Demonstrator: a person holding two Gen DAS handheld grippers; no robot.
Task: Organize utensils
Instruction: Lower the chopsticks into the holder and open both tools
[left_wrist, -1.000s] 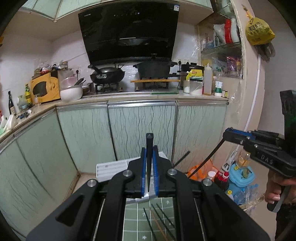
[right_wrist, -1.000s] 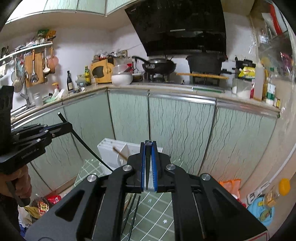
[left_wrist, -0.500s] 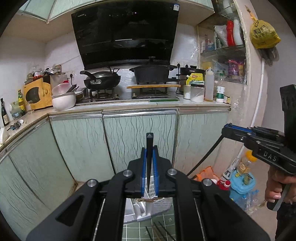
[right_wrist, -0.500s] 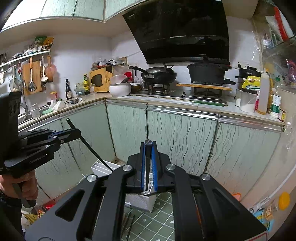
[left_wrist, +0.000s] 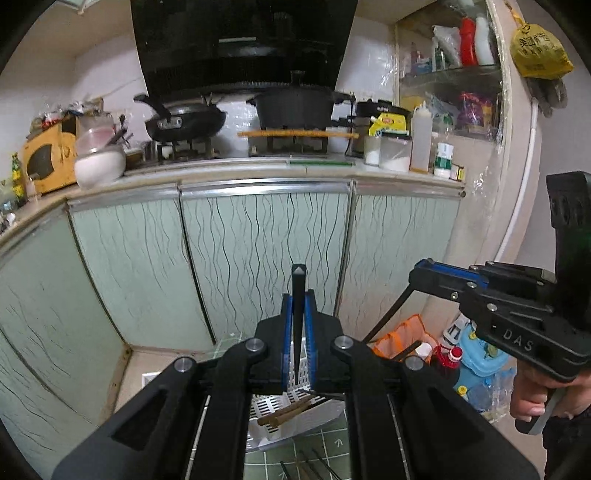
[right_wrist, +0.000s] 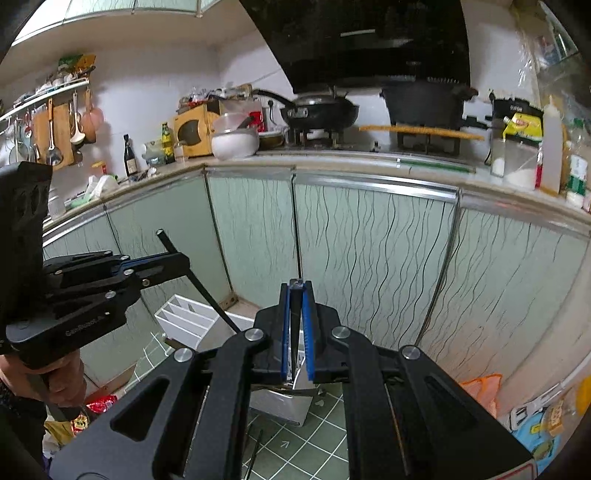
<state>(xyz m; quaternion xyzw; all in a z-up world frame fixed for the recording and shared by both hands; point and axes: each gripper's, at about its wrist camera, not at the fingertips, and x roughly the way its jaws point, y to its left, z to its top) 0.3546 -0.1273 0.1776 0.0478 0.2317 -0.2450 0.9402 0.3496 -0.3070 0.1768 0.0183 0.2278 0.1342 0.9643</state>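
Each hand-held gripper pinches a black chopstick: left hand-held gripper (left_wrist: 297, 325), right hand-held gripper (right_wrist: 296, 325); below, a slotted white plastic tray (left_wrist: 295, 413) sits half-hidden, holding brown sticks

1. The right gripper (right_wrist: 296, 295) is closed on a black chopstick (right_wrist: 295, 332).
2. The left gripper (right_wrist: 177, 263), at left, clamps a second black chopstick (right_wrist: 201, 291), tilted.
3. A white utensil tray (right_wrist: 184, 323) sits below, on a green mat (right_wrist: 295, 446).
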